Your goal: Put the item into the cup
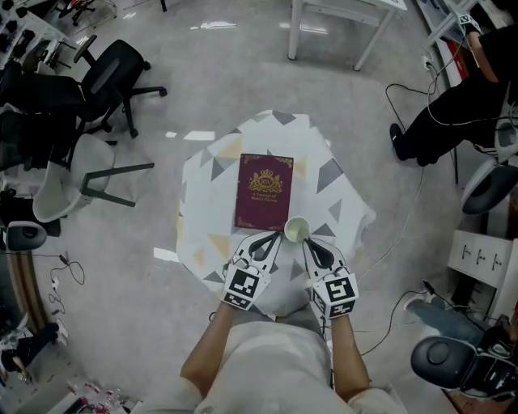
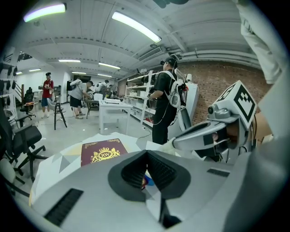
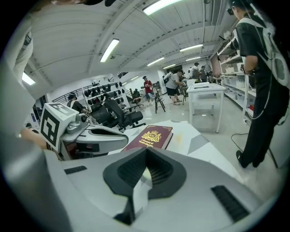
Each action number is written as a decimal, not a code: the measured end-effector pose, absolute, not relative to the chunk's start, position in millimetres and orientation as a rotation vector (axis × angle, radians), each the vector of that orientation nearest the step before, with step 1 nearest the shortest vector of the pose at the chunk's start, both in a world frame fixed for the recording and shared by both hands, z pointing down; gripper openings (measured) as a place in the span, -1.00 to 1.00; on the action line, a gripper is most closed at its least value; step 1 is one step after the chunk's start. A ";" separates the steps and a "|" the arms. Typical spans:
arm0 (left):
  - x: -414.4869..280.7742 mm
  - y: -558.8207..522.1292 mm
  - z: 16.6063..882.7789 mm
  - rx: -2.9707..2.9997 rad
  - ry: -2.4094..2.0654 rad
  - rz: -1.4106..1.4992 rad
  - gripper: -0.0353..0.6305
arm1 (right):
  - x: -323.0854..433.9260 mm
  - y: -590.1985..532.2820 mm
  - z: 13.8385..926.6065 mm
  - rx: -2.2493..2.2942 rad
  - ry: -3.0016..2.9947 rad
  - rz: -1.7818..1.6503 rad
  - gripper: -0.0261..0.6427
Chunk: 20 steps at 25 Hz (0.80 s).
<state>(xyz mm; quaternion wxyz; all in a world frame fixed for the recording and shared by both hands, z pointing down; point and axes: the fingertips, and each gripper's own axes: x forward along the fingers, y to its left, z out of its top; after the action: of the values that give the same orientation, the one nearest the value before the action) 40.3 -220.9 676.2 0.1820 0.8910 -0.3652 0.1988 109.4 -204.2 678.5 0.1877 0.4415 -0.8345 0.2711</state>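
Note:
A pale green cup (image 1: 296,230) stands on the small cloth-covered table (image 1: 333,174), at the near right corner of a maroon book (image 1: 263,191). My right gripper (image 1: 306,241) is shut at the cup's near side; in the right gripper view a pale bit of the cup (image 3: 145,175) shows between the right gripper's (image 3: 146,155) jaws. Just left of the cup, my left gripper (image 1: 271,238) is shut on a small blue and red item (image 2: 144,181), which is mostly hidden by the left gripper's (image 2: 146,155) jaws. The book (image 2: 103,153) lies beyond both grippers.
Office chairs (image 1: 105,77) and a white chair (image 1: 61,186) stand to the left of the table. A person in black (image 1: 453,113) is at the right, with cables on the floor nearby. A white table's legs (image 1: 340,24) are beyond.

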 end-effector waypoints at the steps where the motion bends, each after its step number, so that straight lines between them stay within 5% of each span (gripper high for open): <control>1: 41.7 -220.0 678.3 2.515 -1.021 0.564 -0.85 | 108.7 -204.1 681.1 1.236 -2.345 0.765 -0.91; 20: 48.3 -221.9 704.6 2.500 -0.947 0.611 -0.85 | 99.9 -208.5 721.2 1.165 -2.279 0.813 -0.90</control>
<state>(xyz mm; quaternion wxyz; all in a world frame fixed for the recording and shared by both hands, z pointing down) 48.3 -221.9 704.6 0.1986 0.8935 -0.3385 0.2183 99.9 -208.5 721.2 0.2260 0.4224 -0.8268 0.2949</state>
